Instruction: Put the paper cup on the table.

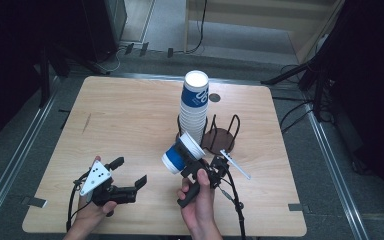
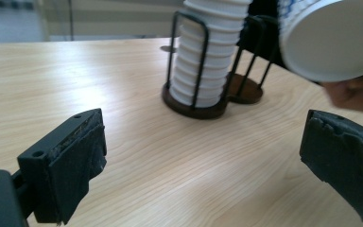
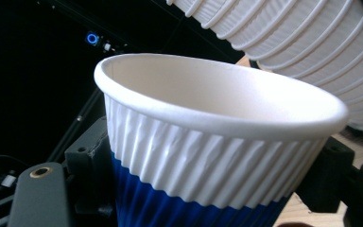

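Observation:
A tall stack of blue-and-white ribbed paper cups (image 1: pixel 195 102) stands in a dark wire holder (image 1: pixel 180 125) at the middle of the wooden table (image 1: pixel 120 115). My right gripper (image 1: pixel 194 164) is shut on a single paper cup (image 1: pixel 182 155), held tilted just in front of the stack. In the right gripper view this cup (image 3: pixel 217 142) sits between the jaws of the right gripper (image 3: pixel 212 189), with the stack (image 3: pixel 302 47) close behind. My left gripper (image 1: pixel 130 171) hovers low at the front left, open with nothing in it. In the left gripper view its pads (image 2: pixel 75 165) face the stack (image 2: pixel 203 61) and the held cup (image 2: pixel 331 38).
A second, empty wire holder (image 1: pixel 221 134) stands right beside the stack's holder, and the left gripper view shows this second holder (image 2: pixel 246 90) behind the stack. A small dark round hole (image 1: pixel 214 97) lies behind it. Tripod legs and cables (image 1: pixel 300 75) stand on the floor beyond the table's far right corner.

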The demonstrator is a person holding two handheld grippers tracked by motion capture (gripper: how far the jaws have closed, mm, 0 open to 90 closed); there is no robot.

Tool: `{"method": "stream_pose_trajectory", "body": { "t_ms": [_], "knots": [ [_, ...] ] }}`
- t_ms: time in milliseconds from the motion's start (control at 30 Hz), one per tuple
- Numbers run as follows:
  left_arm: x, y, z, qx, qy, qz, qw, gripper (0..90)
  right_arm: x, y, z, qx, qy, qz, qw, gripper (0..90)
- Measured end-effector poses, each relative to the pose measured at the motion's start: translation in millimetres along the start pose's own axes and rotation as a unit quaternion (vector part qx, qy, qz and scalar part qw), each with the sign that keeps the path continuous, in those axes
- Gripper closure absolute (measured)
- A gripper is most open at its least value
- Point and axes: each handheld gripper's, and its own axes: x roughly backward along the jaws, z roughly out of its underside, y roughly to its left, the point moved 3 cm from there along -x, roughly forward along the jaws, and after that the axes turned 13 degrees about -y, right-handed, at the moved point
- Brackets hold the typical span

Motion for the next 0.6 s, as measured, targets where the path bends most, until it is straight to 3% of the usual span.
{"method": "stream_pose_trajectory", "body": {
  "t_ms": [167,367,533,600],
  "knots": [
    [8.0,15.5,6.0,0.003,0.004,-0.025,0.9997,1.9,0.8,0.3,-3.7,0.038,-0.002,0.004,0.9993,21.4],
    [20.0,29.3,9.3,0.002,0.007,-0.042,0.9991,1.9,3.4,1.4,-9.9,0.091,-0.006,0.010,0.9958,21.4],
    [31.8,40.7,15.6,-0.029,0.025,-0.061,0.9974,1.9,6.9,-0.7,-16.7,0.127,-0.014,0.020,0.9916,21.3],
    [34.9,43.8,17.4,-0.030,0.026,-0.063,0.9972,1.9,8.3,-2.6,-20.2,0.140,-0.017,0.027,0.9896,21.3]
  ]
}}
